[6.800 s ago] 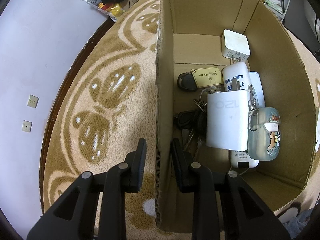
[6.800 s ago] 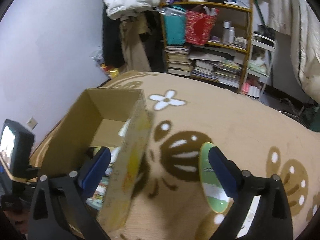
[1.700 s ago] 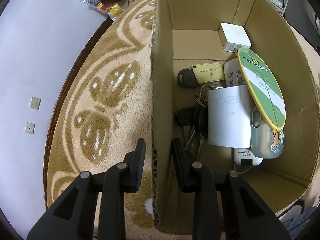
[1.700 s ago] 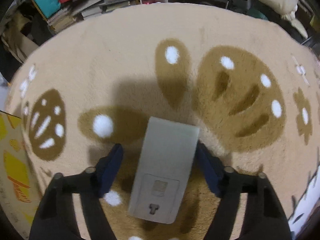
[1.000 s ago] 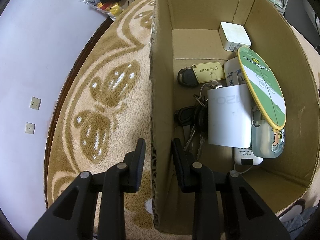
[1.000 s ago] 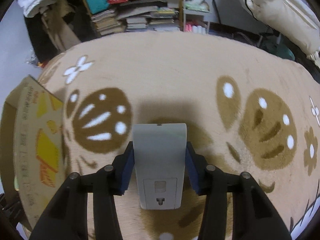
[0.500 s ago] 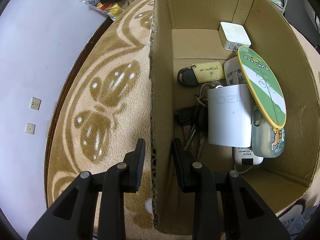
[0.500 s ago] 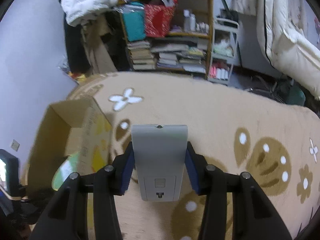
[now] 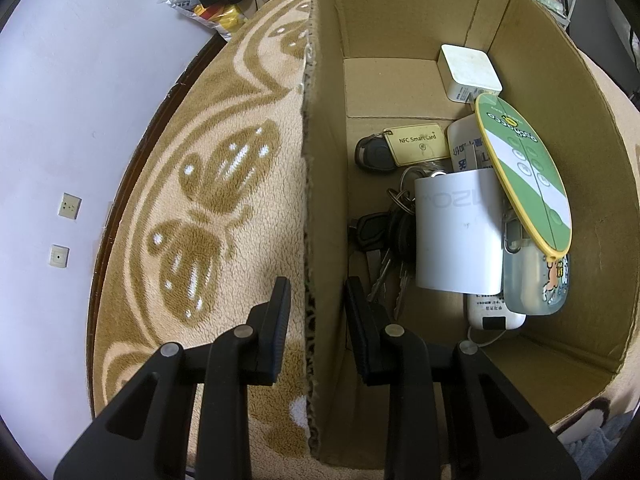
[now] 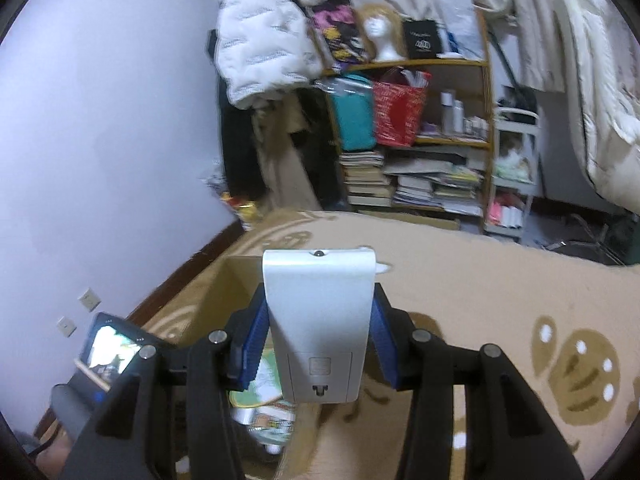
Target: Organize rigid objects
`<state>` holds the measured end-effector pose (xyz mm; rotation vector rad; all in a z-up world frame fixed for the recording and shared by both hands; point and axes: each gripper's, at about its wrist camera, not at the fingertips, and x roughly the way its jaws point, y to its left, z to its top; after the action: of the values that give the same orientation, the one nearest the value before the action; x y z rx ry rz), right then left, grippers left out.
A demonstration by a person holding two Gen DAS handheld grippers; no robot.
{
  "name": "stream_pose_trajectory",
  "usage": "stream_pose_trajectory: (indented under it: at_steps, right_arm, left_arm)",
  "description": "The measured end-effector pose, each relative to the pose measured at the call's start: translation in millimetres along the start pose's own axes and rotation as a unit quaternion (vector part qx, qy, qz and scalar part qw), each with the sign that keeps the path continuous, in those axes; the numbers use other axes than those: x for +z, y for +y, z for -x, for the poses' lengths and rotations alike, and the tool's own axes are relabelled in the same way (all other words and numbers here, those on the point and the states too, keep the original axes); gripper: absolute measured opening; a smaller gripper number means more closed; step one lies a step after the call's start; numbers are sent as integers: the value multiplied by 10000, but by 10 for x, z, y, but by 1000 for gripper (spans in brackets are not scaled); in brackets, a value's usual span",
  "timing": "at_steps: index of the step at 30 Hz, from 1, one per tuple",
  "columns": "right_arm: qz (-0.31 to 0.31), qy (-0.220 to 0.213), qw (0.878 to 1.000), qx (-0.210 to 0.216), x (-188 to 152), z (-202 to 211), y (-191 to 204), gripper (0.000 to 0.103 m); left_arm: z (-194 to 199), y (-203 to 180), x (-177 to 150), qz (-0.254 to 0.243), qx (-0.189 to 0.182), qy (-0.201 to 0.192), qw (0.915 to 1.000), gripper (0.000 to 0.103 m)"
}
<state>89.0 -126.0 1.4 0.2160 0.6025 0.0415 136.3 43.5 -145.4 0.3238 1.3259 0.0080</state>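
The cardboard box (image 9: 400, 20) stands on the patterned carpet (image 9: 224, 184). My left gripper (image 9: 318, 304) straddles its left wall, shut on that wall. Inside lie a white charger cube (image 9: 470, 72), an NFC card tag (image 9: 416, 144), keys (image 9: 384, 232), a white block (image 9: 456, 232), a green oval disc (image 9: 524, 172) and a clear cartoon case (image 9: 536, 280). My right gripper (image 10: 318, 312) is shut on a flat white device (image 10: 320, 312), held upright in the air near the box (image 10: 216, 296), which it partly hides.
A shelf of books and bags (image 10: 416, 184) stands at the back of the room, with a white jacket (image 10: 260, 48) hanging beside it. A pale wall with two outlets (image 9: 69, 206) runs along the left. Bedding (image 10: 592, 80) hangs at the right.
My right gripper shut on the white device, lifted it off the carpet and swung it left toward the box. The green disc now lies in the box. The left gripper has not moved.
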Motion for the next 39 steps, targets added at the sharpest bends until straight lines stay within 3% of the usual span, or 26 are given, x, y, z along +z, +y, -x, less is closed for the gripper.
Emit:
stream_pose_trajectory:
  at_steps: [7, 17, 28, 39]
  right_arm:
    - [259, 211, 9988, 353, -108, -93, 329, 50]
    - [17, 435, 9970, 634, -278, -136, 364, 50]
    - [238, 757, 9960, 404, -484, -365, 408, 53]
    - [77, 648, 9976, 235, -451, -387, 289, 62]
  left_arm:
    - [1, 6, 0, 12, -14, 2, 10000, 27]
    - [3, -4, -3, 16, -35, 2, 10000, 27]
    - [2, 8, -1, 29, -58, 11, 10000, 27]
    - [5, 7, -1, 44, -76, 12, 10000, 28]
